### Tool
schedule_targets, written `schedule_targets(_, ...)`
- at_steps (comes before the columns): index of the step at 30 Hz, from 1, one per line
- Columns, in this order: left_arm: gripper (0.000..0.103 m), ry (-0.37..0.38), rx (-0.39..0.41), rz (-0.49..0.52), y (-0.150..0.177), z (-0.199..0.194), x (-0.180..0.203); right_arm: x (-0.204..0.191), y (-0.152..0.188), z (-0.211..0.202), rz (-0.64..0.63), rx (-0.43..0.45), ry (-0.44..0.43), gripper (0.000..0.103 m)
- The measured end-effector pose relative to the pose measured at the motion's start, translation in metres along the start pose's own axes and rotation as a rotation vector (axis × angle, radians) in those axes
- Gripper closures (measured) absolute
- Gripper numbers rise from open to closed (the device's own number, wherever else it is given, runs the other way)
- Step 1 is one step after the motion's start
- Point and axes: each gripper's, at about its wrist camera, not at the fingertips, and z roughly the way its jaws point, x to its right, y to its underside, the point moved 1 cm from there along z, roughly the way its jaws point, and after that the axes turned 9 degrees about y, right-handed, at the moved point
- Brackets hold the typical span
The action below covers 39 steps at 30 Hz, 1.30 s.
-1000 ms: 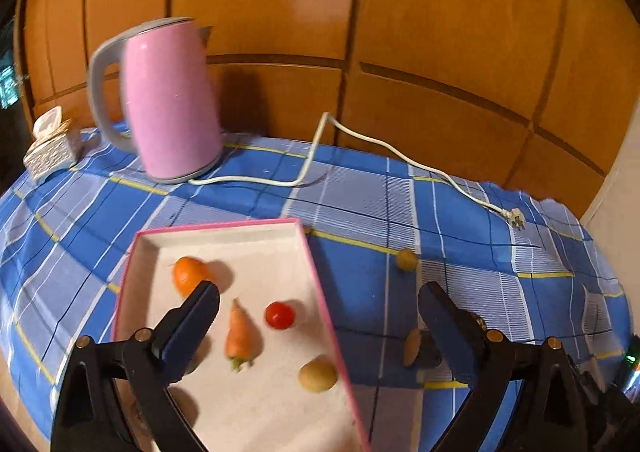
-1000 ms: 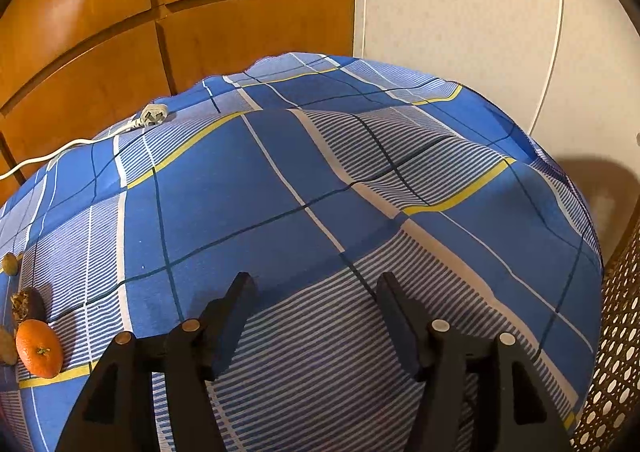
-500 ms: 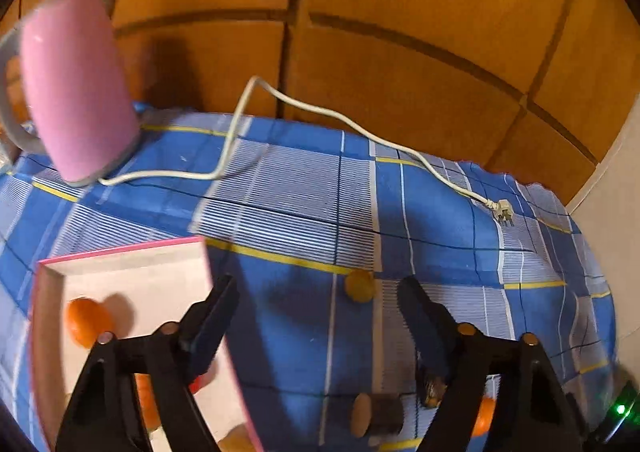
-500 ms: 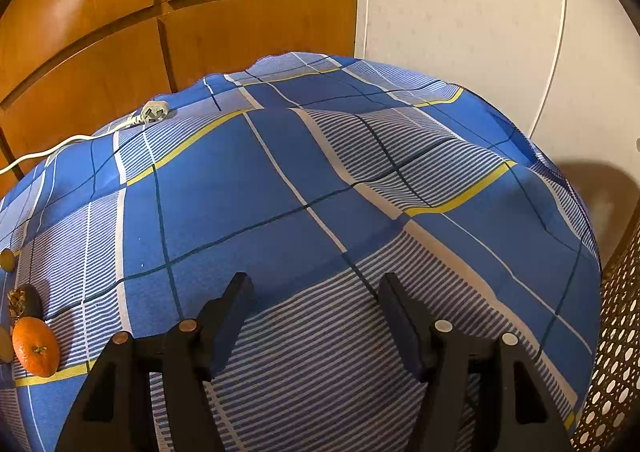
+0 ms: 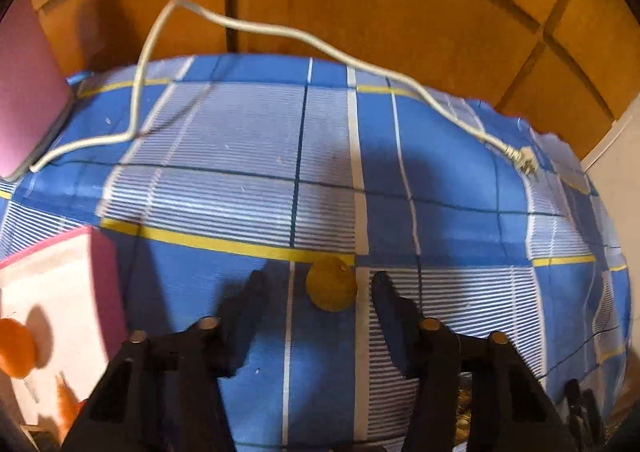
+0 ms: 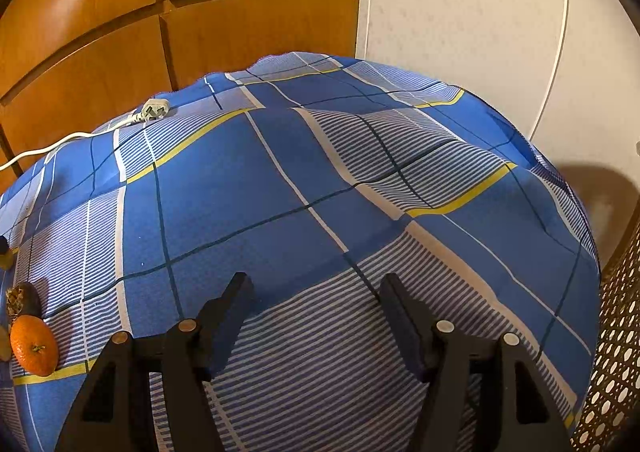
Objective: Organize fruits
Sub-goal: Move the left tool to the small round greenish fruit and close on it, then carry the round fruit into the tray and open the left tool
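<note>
In the left wrist view my left gripper (image 5: pixel 318 280) is open, and a small round yellow fruit (image 5: pixel 331 283) lies on the blue checked tablecloth between its fingertips, untouched. The pink-rimmed tray (image 5: pixel 60 272) is at the lower left, with an orange (image 5: pixel 16 348) and part of a carrot (image 5: pixel 66 404) in it. In the right wrist view my right gripper (image 6: pixel 316 284) is open and empty over the cloth. An orange (image 6: pixel 34 344) and a dark fruit (image 6: pixel 24 298) lie at the far left.
A pink kettle (image 5: pixel 28 92) stands at the left edge, its white cord (image 5: pixel 280 28) running across the back to a plug (image 5: pixel 524 162), which also shows in the right wrist view (image 6: pixel 154 110). Wooden panels stand behind. A wicker basket (image 6: pixel 616 352) is beyond the table's right edge.
My left gripper has moved right and forward, away from the tray, down to the yellow fruit, which now lies between its fingers. The right gripper has hardly moved.
</note>
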Motion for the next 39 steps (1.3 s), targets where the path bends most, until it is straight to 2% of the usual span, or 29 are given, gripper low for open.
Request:
schedule_targets(1, 0.078, -0.005, 0.012, 0.010, 0.000, -0.001, 0.000, 0.000, 0.000, 0.000, 0.000, 0.000, 0.000, 0.035)
schedule_targets(4, 0.078, 0.052, 0.015, -0.018, 0.001, -0.007, -0.006, 0.000, 0.000, 0.000, 0.000, 0.001, 0.001, 0.035)
schedule_targets(8, 0.078, 0.066, 0.073, -0.020, 0.006, -0.035, -0.009, 0.000, 0.000, -0.001, -0.002, 0.002, 0.002, 0.035)
schedule_targets(16, 0.078, 0.002, 0.254, -0.041, 0.035, -0.124, -0.025, 0.000, 0.000, 0.000, -0.002, 0.002, 0.003, 0.034)
schedule_targets(21, 0.077, -0.047, 0.322, -0.054, 0.063, -0.166, -0.042, 0.000, 0.000, 0.000, -0.001, 0.002, 0.003, 0.034)
schedule_targets(28, 0.077, -0.077, 0.335, -0.117, 0.106, -0.195, -0.070, 0.000, 0.000, 0.000, -0.001, 0.002, 0.003, 0.034)
schedule_targets(39, 0.077, -0.102, 0.311, -0.217, 0.153, -0.194, -0.104, 0.000, 0.000, -0.001, 0.002, 0.003, 0.000, 0.034)
